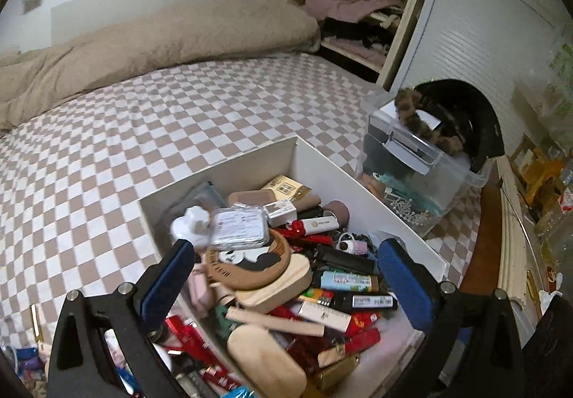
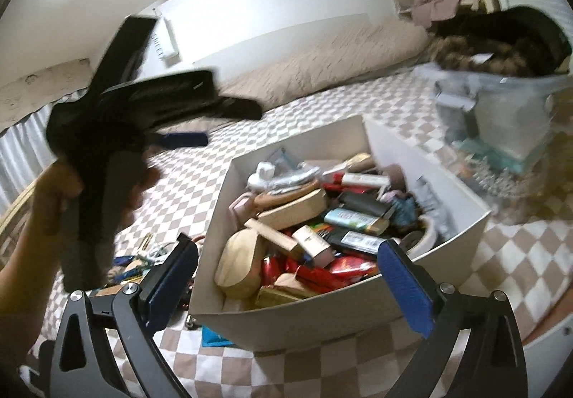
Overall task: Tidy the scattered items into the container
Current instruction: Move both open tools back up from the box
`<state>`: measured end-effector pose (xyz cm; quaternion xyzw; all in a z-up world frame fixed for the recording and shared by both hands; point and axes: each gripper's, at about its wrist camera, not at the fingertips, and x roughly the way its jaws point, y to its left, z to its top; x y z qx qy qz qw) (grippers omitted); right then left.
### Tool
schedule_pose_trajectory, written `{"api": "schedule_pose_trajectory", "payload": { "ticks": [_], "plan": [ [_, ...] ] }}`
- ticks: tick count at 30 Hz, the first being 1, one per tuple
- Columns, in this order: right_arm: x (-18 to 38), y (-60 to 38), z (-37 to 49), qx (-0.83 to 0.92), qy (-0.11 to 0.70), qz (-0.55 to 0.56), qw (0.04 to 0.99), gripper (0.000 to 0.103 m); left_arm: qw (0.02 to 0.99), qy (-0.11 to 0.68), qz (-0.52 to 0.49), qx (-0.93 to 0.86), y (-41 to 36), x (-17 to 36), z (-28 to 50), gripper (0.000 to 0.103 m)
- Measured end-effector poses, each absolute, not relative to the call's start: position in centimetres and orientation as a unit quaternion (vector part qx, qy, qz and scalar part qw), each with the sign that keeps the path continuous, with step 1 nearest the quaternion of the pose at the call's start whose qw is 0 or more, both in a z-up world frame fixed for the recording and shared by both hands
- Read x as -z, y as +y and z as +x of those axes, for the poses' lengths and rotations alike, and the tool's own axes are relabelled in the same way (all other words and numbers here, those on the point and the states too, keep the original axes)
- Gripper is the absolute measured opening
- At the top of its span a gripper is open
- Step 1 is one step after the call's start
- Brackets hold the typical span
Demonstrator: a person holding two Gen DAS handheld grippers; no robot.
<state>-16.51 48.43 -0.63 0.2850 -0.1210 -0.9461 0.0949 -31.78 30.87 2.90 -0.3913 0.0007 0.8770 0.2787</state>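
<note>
1. Left wrist view: the checkered bed (image 1: 179,119) is carrying a white box (image 1: 376,183) crammed with small items.
2. Just right of the box, a clear tub (image 1: 447,179) is holding a black cap (image 1: 476,111).
3. Over the box, the left gripper (image 1: 283,283) is hanging wide, gripping nothing.
4. Beside the box's near wall, the right gripper (image 2: 286,276) is gaping wide, empty.
5. Left of the box, scattered items (image 2: 139,262) are lying.

Both the left gripper (image 1: 283,269) and right gripper (image 2: 286,272) have black arms, silver screws and blue pads (image 2: 404,290); the hand (image 2: 53,190) looks bare, though blurred.
</note>
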Motion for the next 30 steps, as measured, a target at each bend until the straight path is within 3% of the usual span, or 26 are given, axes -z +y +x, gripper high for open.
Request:
{"api": "schedule_pose_trajectory", "payload": {
  "ticks": [16, 30],
  "plan": [
    [-3.3, 45.9, -12.4, 0.961, -0.068, 0.261, 0.058, 0.1, 0.206, 0.054, -0.289, -0.933, 23.0, -8.0, -21.7, 0.103],
    [-5.6, 44.2, -8.5, 0.967, -0.041, 0.247, 0.047, 0.1, 0.195, 0.05, -0.272, -0.941, 19.2, -7.4, -14.3, 0.103]
  ]
}}
